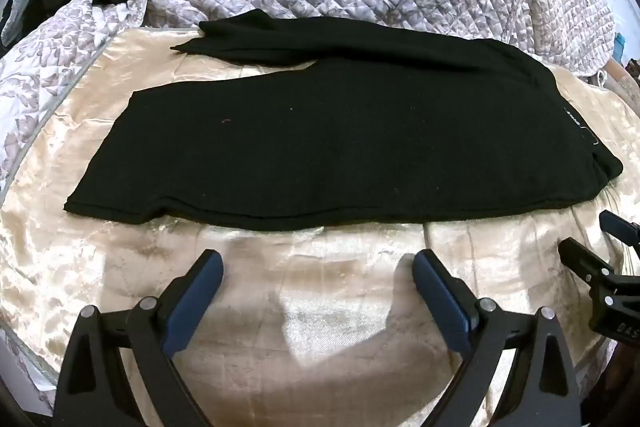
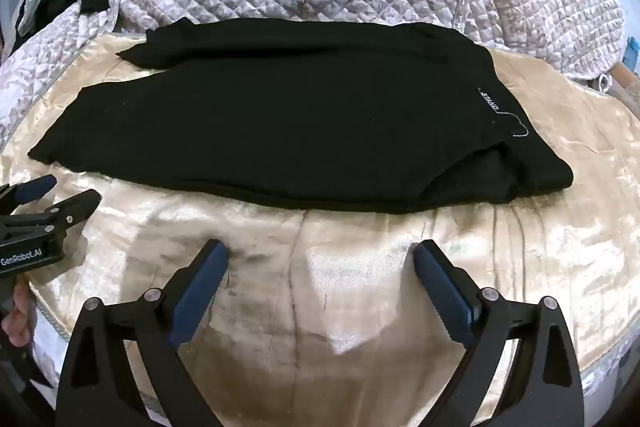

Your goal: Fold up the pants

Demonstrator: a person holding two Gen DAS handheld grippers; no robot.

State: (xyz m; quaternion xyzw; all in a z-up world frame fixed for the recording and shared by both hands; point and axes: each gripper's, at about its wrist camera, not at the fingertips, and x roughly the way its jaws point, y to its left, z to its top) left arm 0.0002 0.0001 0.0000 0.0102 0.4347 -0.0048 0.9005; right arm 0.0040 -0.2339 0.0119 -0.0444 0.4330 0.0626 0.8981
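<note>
On bed, black pants [image 1: 340,143] lie flat across beige satin sheet [image 1: 320,307], legs toward my left, waistband toward right. Both my grippers, left gripper [image 1: 318,263] and right gripper [image 2: 320,255], hover just short of near edge, fingers spread wide, holding nothing. Judging: fold not begun. Next: pinch near hem and waistband corners, carry over evenly.

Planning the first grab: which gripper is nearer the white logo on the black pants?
Right. The logo sits at the pants' right end, ahead of the open right gripper; the open left gripper faces the pants' middle, further left.
</note>
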